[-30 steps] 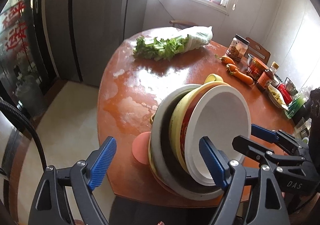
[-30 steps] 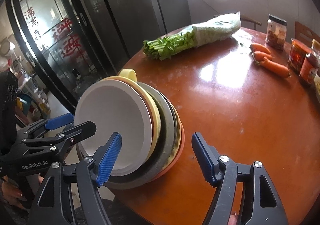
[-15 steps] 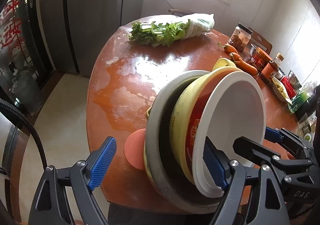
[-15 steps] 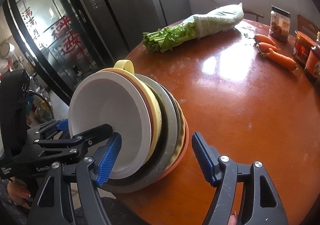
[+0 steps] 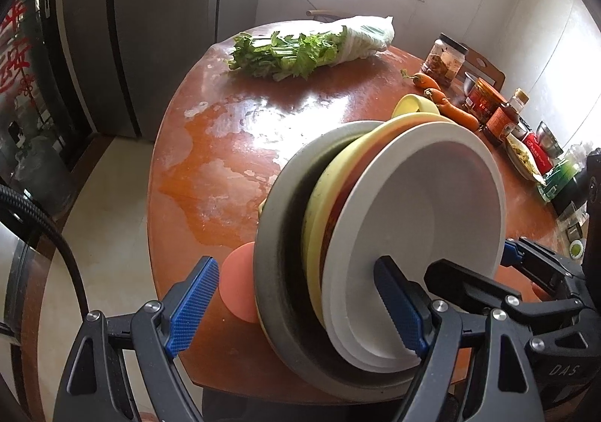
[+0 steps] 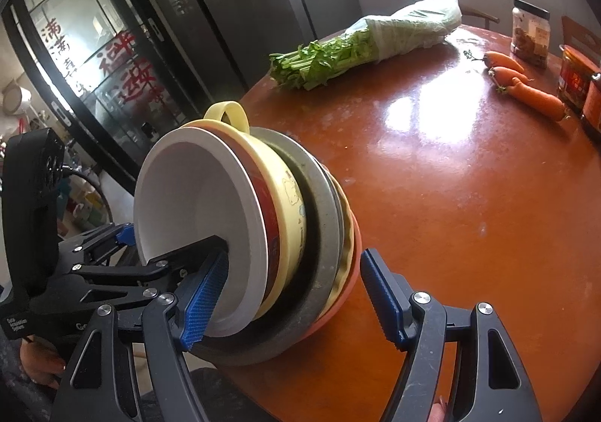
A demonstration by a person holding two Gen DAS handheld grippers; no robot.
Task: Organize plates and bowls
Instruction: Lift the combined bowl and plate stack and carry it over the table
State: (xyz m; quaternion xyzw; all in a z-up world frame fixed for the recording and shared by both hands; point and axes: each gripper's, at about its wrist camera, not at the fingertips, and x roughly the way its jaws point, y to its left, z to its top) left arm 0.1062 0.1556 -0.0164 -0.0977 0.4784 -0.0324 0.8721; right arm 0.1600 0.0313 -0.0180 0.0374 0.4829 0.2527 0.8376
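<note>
A nested stack of dishes (image 5: pixel 375 234) is tipped up on edge at the near rim of the round table (image 5: pixel 233 144). It holds a white bowl (image 5: pixel 424 226) innermost, a red-banded bowl, a yellow handled bowl (image 6: pixel 289 204), a grey bowl (image 6: pixel 326 234) and a pink plate (image 5: pixel 236 287) at the back. My left gripper (image 5: pixel 296 313) is open and straddles the whole stack. My right gripper (image 6: pixel 293 298) is open and straddles the same stack from the other side. The stack's contact with the table is hidden.
A bagged bunch of greens (image 5: pixel 308 46) lies at the far side. Carrots (image 6: pixel 526 84), jars (image 5: pixel 443 59) and sauce bottles (image 5: pixel 499 118) line the right side. A dark glass cabinet (image 6: pixel 112 58) and a grey fridge (image 5: pixel 150 27) stand beyond the table's left edge.
The dish stack has tipped further upright and come closer. Both grippers have closed in around it, still open.
</note>
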